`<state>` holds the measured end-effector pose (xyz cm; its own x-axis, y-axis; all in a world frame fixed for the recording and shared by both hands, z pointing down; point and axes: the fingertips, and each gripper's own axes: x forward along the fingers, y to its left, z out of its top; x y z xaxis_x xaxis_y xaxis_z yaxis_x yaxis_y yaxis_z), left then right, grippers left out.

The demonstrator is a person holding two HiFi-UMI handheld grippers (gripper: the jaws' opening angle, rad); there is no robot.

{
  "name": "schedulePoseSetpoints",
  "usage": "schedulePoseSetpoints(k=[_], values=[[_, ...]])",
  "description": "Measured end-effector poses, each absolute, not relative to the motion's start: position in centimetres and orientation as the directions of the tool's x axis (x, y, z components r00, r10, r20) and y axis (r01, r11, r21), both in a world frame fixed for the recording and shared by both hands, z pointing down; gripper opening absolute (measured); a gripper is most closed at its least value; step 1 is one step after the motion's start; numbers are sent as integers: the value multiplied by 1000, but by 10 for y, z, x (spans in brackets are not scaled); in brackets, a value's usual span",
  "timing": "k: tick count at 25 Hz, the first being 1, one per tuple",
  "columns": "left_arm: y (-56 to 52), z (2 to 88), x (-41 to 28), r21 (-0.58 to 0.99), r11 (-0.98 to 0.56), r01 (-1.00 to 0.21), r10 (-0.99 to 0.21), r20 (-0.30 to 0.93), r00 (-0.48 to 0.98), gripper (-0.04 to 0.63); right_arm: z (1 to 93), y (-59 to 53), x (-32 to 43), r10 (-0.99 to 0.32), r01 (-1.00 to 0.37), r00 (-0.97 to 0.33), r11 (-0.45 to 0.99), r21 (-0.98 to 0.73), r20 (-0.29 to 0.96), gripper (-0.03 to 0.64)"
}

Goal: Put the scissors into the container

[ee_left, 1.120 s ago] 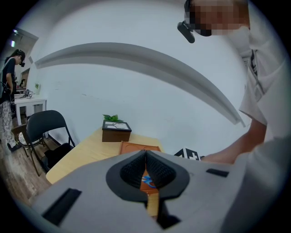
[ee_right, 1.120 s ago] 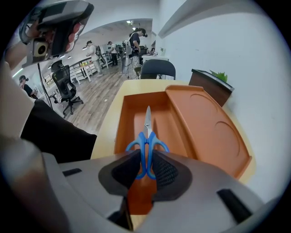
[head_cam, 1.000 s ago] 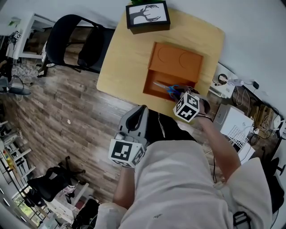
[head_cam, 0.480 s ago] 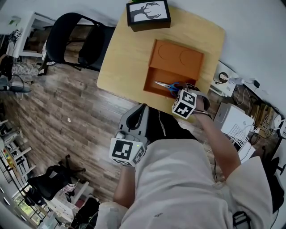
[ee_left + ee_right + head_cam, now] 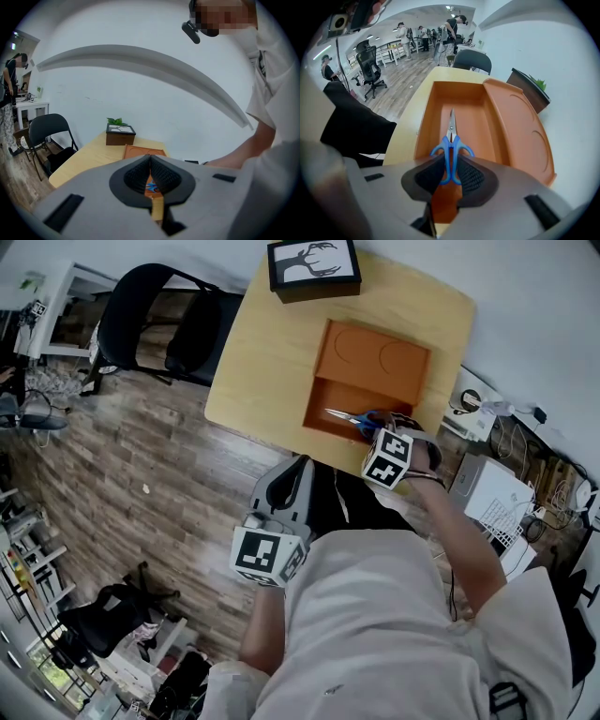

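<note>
Right gripper fingers clamp the scissors handles, blades pointing ahead along the container; left gripper closed, empty.

Bright, even light; fisheye-warped edges

The head view looks steeply down from overhead, the light wooden table toward 12 o'clock. The left gripper view faces it from low, farther back. The right gripper view hangs close over the orange plastic container, shared by all 3 views.
</note>
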<state>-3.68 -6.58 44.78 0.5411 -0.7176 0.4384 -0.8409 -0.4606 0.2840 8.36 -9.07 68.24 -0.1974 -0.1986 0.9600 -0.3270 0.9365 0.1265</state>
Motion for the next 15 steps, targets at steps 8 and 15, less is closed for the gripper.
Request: schedulePoseSetpoints(k=[8,15], values=[[-67,446,-35,282,-463,-840,-718,436,542,8,681,-90,82,-202,-334,-205,934,125,958,87],[-67,446,-33,275,-466,-841,-719,437,541,8,680,-92,82,-209,-336,-220,933,128,953,87]])
